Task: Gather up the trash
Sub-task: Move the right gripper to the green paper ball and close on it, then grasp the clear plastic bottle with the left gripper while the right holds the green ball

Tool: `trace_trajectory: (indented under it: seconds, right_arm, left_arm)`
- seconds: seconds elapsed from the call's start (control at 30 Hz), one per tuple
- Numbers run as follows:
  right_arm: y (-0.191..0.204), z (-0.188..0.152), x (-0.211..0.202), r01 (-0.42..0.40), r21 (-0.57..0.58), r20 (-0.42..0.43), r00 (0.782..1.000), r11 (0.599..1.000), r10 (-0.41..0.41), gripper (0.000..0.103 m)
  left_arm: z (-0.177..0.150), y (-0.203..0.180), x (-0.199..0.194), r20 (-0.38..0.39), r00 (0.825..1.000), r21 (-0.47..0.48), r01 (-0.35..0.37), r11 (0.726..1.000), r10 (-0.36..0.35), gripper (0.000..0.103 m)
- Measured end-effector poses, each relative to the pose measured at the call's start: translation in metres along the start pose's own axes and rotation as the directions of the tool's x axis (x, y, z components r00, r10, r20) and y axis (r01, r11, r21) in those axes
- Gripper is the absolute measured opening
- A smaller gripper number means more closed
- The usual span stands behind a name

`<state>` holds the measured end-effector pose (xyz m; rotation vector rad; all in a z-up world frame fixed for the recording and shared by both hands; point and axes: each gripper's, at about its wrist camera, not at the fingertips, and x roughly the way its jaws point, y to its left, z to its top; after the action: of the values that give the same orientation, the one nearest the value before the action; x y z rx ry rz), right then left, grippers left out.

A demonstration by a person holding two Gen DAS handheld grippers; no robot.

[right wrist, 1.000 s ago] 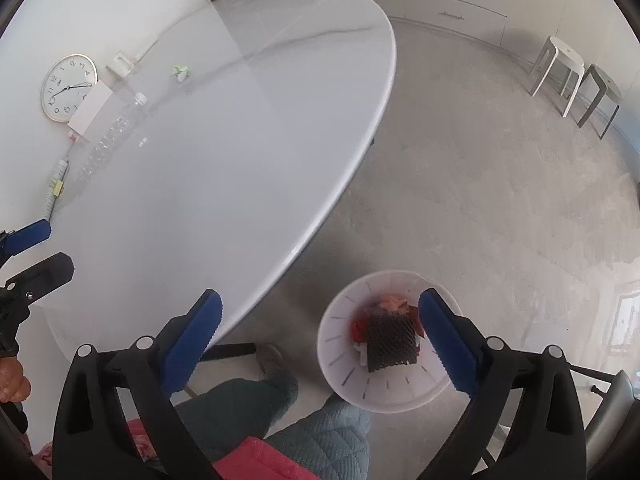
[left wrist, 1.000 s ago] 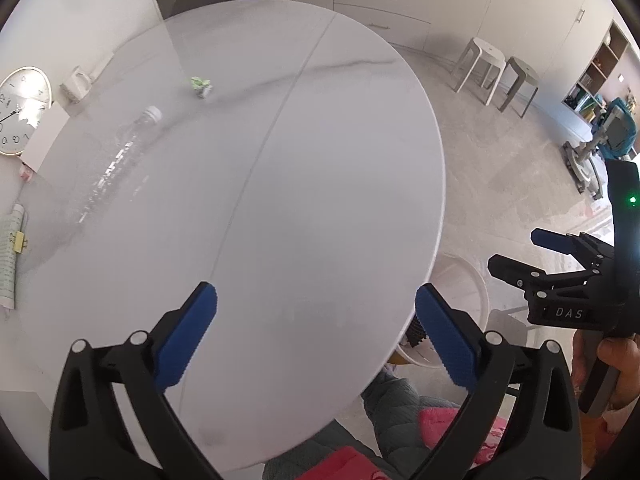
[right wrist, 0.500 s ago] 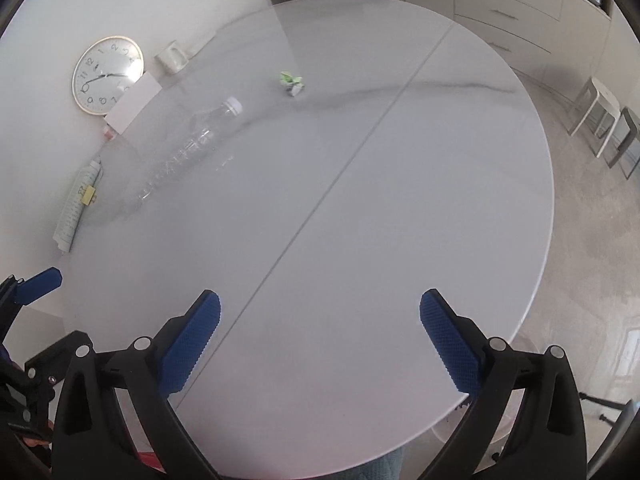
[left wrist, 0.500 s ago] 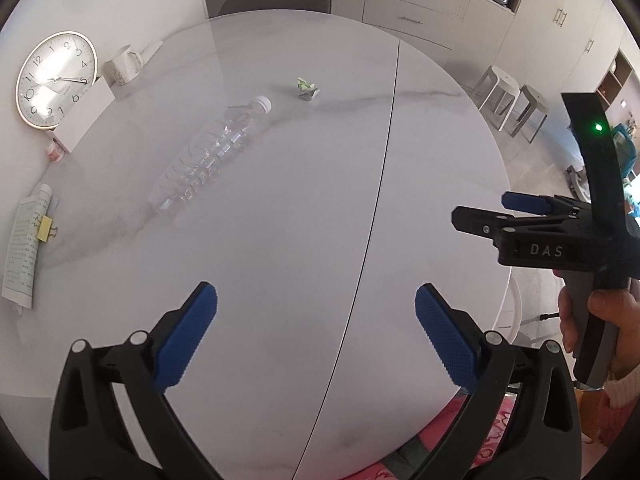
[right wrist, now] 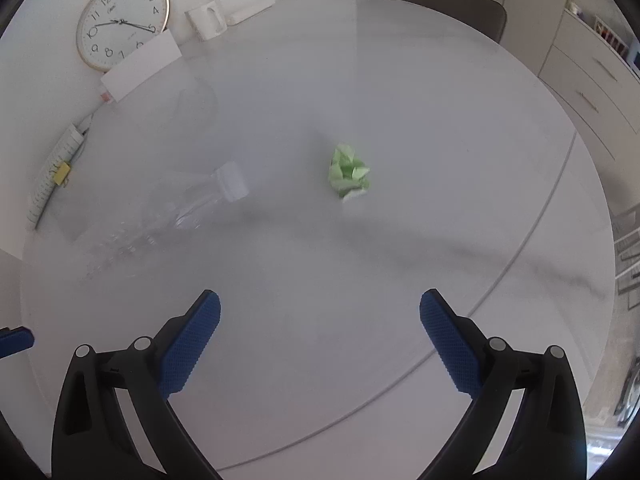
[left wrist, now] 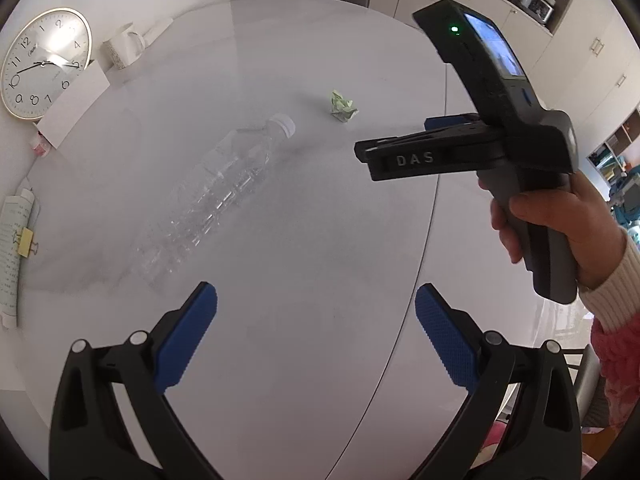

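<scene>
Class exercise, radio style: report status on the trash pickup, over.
Left gripper and right gripper open, empty. Green paper wad and empty bottle lie apart on table. Nothing in the way.

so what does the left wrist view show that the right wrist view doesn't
Only the left wrist view shows the right tool from the side, with the hand gripping its handle and a cream sleeve cuff; its lit screen also shows.

Only the right wrist view shows the right tool's own open blue pads, aimed at the paper.

Both show the clear bottle lying on the round table, the crumpled green paper, the clock, the mug and the clipped papers.
</scene>
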<state>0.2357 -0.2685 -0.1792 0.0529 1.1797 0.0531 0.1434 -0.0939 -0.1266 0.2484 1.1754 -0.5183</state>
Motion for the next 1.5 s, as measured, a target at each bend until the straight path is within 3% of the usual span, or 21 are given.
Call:
trace_trajectory:
  seconds: [0.2, 0.43, 0.47, 0.53, 0.77, 1.1, 1.3, 1.5]
  right_arm:
    - [-0.017, 0.041, 0.053, -0.024, -0.067, -0.034, 0.999, 0.997, 0.022, 0.082]
    - [-0.021, 0.056, 0.073, -0.051, -0.101, -0.048, 0.998, 0.994, 0.047, 0.063]
    - [-0.021, 0.059, 0.074, -0.044, -0.107, -0.044, 0.998, 0.993, 0.040, 0.058]
    - [-0.020, 0.061, 0.073, -0.036, -0.115, -0.040, 0.999, 0.993, 0.031, 0.029]
    - [-0.019, 0.055, 0.062, -0.043, -0.096, -0.029, 0.999, 0.994, 0.040, 0.029]
    - [-0.021, 0.009, -0.013, -0.068, 0.035, 0.041, 0.997, 0.997, 0.066, 0.029]
    - [-0.006, -0.037, -0.045, -0.047, 0.161, 0.064, 0.997, 0.986, 0.037, 0.029]
    - [0.022, -0.064, -0.061, 0.000, 0.349, 0.096, 0.995, 0.937, -0.035, 0.029]
  left_arm:
    - [0.032, 0.003, 0.027, -0.044, 0.998, -0.056, -0.037, 0.998, 0.034, 0.095]
    - [0.053, 0.009, 0.037, -0.054, 0.997, -0.099, -0.059, 0.993, 0.054, 0.095]
    - [0.057, 0.011, 0.040, -0.053, 0.997, -0.100, -0.063, 0.993, 0.058, 0.095]
    - [0.058, 0.010, 0.041, -0.054, 0.997, -0.101, -0.067, 0.993, 0.062, 0.095]
    - [0.065, 0.013, 0.046, -0.057, 0.996, -0.092, -0.070, 0.993, 0.065, 0.095]
    - [0.047, 0.010, 0.013, -0.012, 0.999, -0.034, -0.050, 0.998, 0.049, 0.095]
    - [0.033, 0.016, 0.000, 0.001, 1.000, 0.114, -0.020, 0.993, 0.020, 0.095]
    - [0.028, 0.045, -0.004, -0.008, 0.999, 0.308, 0.044, 0.951, -0.043, 0.095]
